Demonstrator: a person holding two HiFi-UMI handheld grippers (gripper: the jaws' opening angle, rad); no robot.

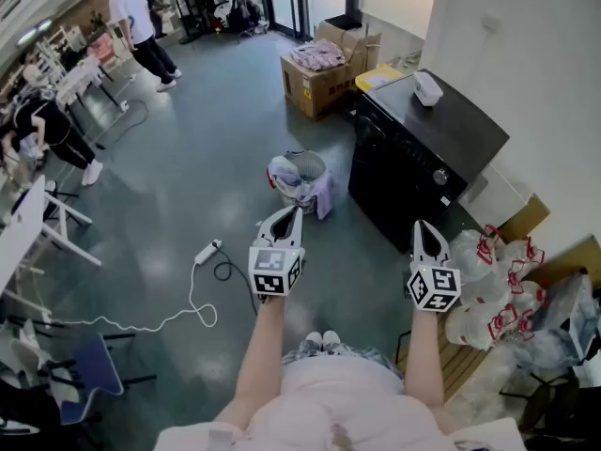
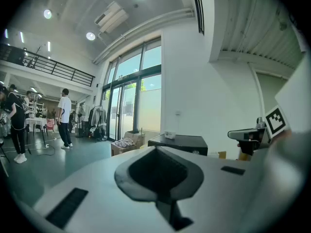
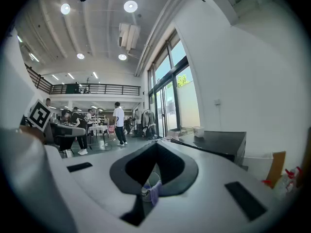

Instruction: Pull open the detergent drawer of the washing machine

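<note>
A black washing machine [image 1: 413, 158] stands against the white wall at the right, front panel and a round knob [image 1: 439, 177] facing the floor space; I cannot pick out its detergent drawer from here. A white box [image 1: 427, 87] lies on its lid. My left gripper [image 1: 287, 216] is shut and empty, held well short and left of the machine. My right gripper [image 1: 428, 229] is also shut and empty, just in front of the machine's near corner. The left gripper view shows the machine [image 2: 180, 142] beyond the closed left gripper [image 2: 156, 150]; the right gripper view shows the machine [image 3: 214, 142] past the right gripper [image 3: 156, 145].
A laundry basket [image 1: 300, 178] with clothes sits on the floor left of the machine. Behind it stands a cardboard box [image 1: 324, 73]. A power strip with white cable [image 1: 207, 252] lies at the left. White bags [image 1: 498, 271] pile up at the right. People [image 1: 136, 22] stand far off.
</note>
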